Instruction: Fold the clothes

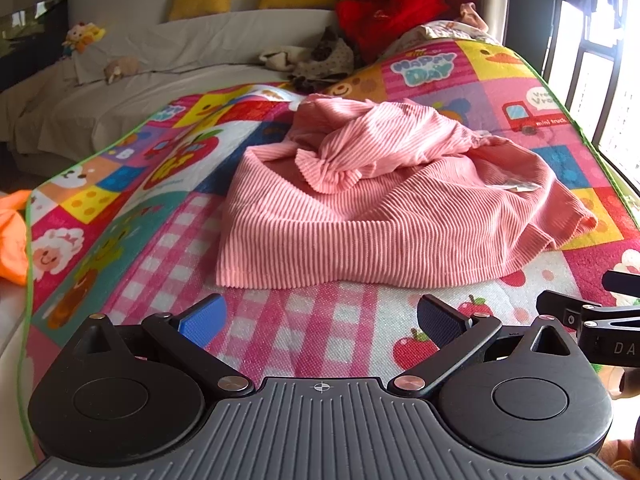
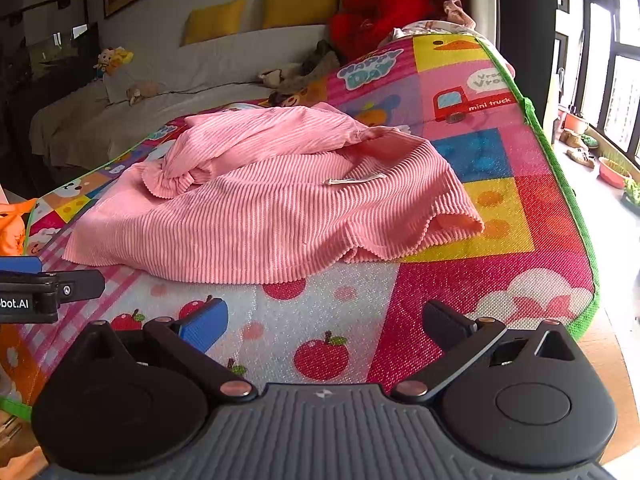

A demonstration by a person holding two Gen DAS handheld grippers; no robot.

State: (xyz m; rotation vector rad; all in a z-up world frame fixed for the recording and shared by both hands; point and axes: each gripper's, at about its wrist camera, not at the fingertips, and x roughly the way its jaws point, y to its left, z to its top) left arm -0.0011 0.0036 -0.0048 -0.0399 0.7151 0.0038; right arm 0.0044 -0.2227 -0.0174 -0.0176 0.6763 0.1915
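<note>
My left gripper [image 1: 322, 320] and right gripper [image 2: 326, 326], fingers wide and empty, hover low before the crumpled pink top [image 1: 384, 204] at centre frame, poised for its near hem.

Ribbed pink knit garment [image 1: 360, 208]

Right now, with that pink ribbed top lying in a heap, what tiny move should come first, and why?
Probably ease both grippers forward to the near hem. The pink ribbed knitted top lies crumpled on the colourful cartoon play mat, a sleeve bunched on top. The left gripper and right gripper are open, empty and short of it.
</note>
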